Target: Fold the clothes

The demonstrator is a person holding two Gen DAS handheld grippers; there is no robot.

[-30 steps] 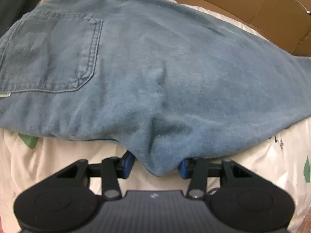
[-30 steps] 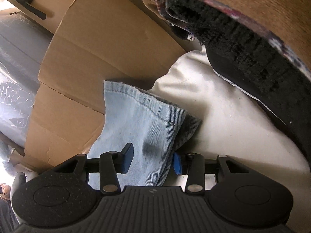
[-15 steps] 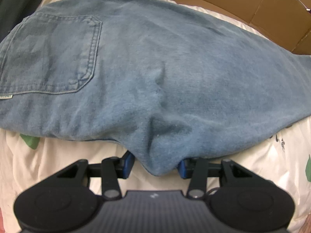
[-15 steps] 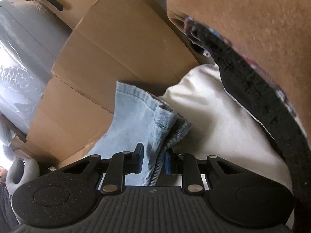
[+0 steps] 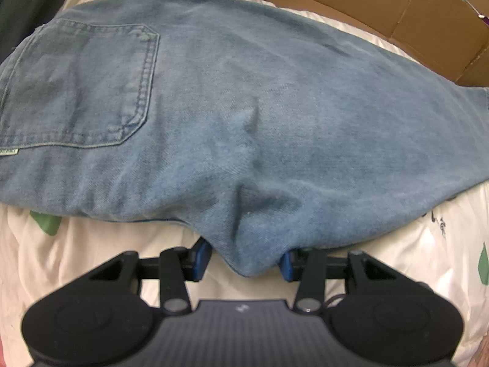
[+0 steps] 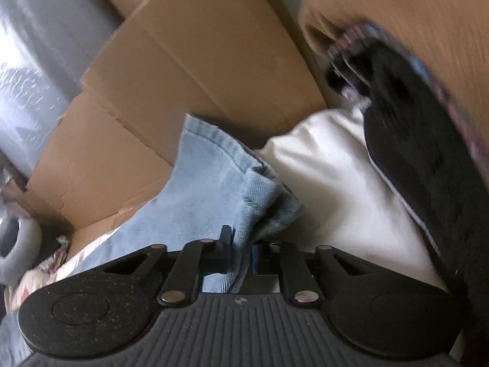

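Note:
Blue jeans lie spread over a white printed bedspread, back pocket up at the left. My left gripper holds a puckered fold of the near edge between its blue pads. In the right wrist view, the bunched leg hem of the jeans runs down between the fingers of my right gripper. Its jaws are closing and pinch the layered denim.
Flattened cardboard lies along the far side of the bed, and the cardboard stands right behind the hem. A brown garment and a black one hang close at the right above white bedding. Grey plastic wrap is at the left.
The right gripper's jaws have closed from wide apart onto the jeans' hem, bunching it, and the gripper has rolled. The left gripper and its fold have stayed put.

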